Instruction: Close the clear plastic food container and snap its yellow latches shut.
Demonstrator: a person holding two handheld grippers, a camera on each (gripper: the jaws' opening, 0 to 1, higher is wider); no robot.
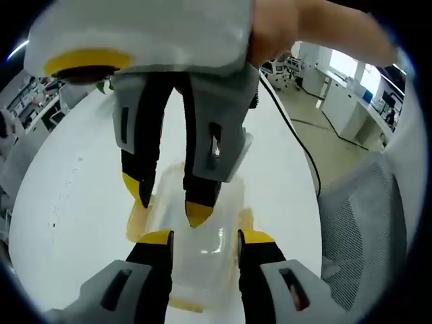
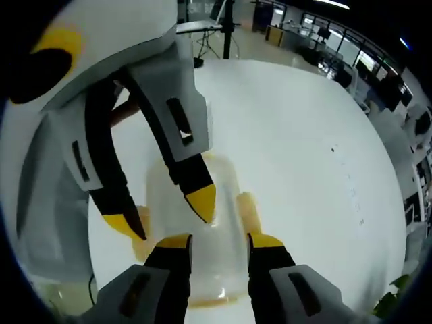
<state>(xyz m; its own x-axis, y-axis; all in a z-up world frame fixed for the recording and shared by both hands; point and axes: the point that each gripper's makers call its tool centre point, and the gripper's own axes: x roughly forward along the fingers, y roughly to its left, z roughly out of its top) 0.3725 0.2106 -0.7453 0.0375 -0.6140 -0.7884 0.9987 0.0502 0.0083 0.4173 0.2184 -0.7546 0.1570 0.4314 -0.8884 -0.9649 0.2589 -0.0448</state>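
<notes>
Clear container (image 1: 196, 243) mid-worktop (image 1: 74, 202), between both open, empty claws: left claw (image 1: 204, 237), right claw (image 2: 217, 241). Probably light, slippery, thin-walled; best pressed at the yellow latches (image 2: 248, 210)

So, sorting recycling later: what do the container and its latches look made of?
The container looks like clear, glossy plastic: the white table shows through it, with highlights. Its latches look like translucent yellow plastic, probably smooth; blur leaves the finish uncertain.

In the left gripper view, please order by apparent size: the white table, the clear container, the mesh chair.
1. White table, largest.
2. Mesh chair; it sits near the camera, so its rank is unsure.
3. Clear container, partly hidden by both grippers' jaws, smallest.
</notes>
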